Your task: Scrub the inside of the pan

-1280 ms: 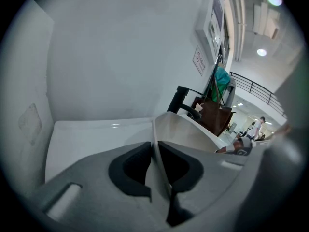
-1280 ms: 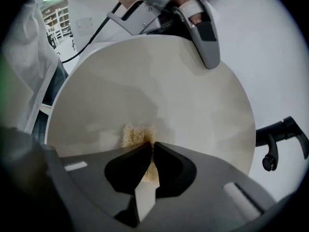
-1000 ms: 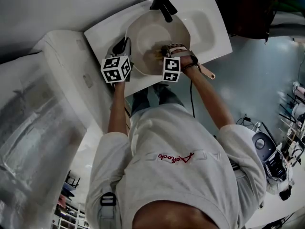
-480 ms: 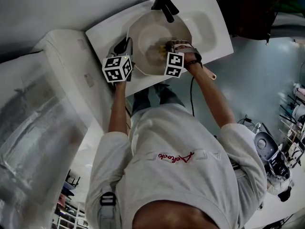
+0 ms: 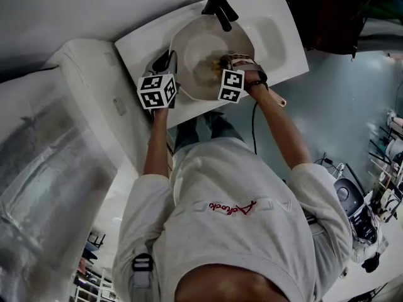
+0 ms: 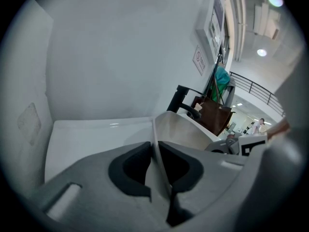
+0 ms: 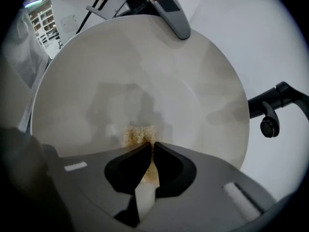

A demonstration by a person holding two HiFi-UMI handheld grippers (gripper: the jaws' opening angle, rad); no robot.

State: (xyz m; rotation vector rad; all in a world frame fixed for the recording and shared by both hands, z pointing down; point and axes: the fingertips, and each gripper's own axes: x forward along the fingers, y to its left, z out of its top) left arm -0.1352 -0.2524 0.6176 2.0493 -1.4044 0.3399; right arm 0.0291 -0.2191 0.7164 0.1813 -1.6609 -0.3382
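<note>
The left gripper [image 6: 155,146] is pressed onto the thin left rim of the pale round pan [image 7: 145,71], just in front of the black faucet [image 7: 270,105]. The right gripper [image 7: 150,149] pinches a tan scrub pad [image 7: 139,134] on the pan's floor. Hard strokes could slip the rim free or drag the pad out.

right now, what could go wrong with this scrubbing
The left gripper clamps only the thin rim of the pan; hard scrubbing could twist it loose. The right gripper pinches a small sponge, which might slip out under pressure. The faucet stands close beside the pan; a wide stroke could hit it.
</note>
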